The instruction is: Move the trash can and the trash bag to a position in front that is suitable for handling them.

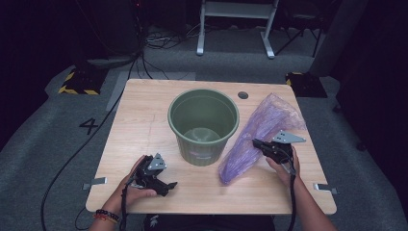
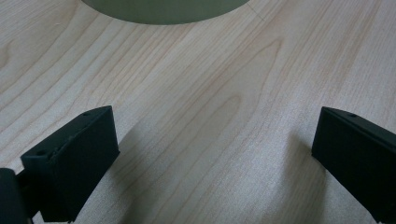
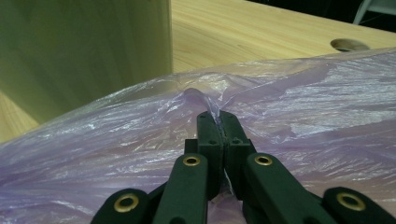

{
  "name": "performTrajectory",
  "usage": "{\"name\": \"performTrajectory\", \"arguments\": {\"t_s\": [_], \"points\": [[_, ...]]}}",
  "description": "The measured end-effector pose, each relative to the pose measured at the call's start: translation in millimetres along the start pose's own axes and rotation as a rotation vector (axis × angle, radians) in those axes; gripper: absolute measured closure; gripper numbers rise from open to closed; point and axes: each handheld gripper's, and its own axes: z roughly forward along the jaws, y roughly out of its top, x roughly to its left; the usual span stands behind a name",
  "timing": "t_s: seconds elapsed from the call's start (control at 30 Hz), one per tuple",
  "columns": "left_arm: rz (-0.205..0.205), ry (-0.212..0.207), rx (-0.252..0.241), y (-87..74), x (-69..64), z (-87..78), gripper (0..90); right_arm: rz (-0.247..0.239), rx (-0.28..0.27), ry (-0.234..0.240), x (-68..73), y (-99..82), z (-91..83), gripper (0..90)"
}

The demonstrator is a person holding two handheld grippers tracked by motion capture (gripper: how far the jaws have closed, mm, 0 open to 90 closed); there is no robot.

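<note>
Your right gripper (image 3: 219, 116) has its jaws pressed together on a pinched fold of the purple plastic bag (image 1: 262, 132), which lies on the wooden table (image 1: 139, 120) just right of the green bin (image 1: 203, 126). Your left gripper (image 1: 163, 185) rests near the table's front edge, jaws wide apart, holding nothing.

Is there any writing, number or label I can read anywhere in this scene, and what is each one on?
"4": a dark numeral marked on the grey floor left of the table.
Pinkish label on the front of the green bin, low on its wall: too small and blurred to read.
Purple plastic bag: no print visible.
Yellow-and-black hazard stripes on the floor blocks: a pattern, no words.
</note>
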Motion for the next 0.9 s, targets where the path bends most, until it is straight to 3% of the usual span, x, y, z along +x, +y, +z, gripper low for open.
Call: {"name": "performTrajectory", "arguments": {"t_s": [0.3,0.57,0.9], "points": [[-0.003,0.005,-0.001,-0.2,-0.5,-0.1,0.4,-0.034,0.05,0.039,1.6,4.3,30.6,89.4],[-0.004,0.006,-0.001,-0.3,-0.7,-0.1,0.5,-0.052,0.082,0.063,6.9,7.3,47.5,89.0],[-0.008,0.009,0.0,-0.7,-1.1,-0.6,0.6,-0.102,0.13,0.123,26.6,7.0,63.9,84.9]]}}
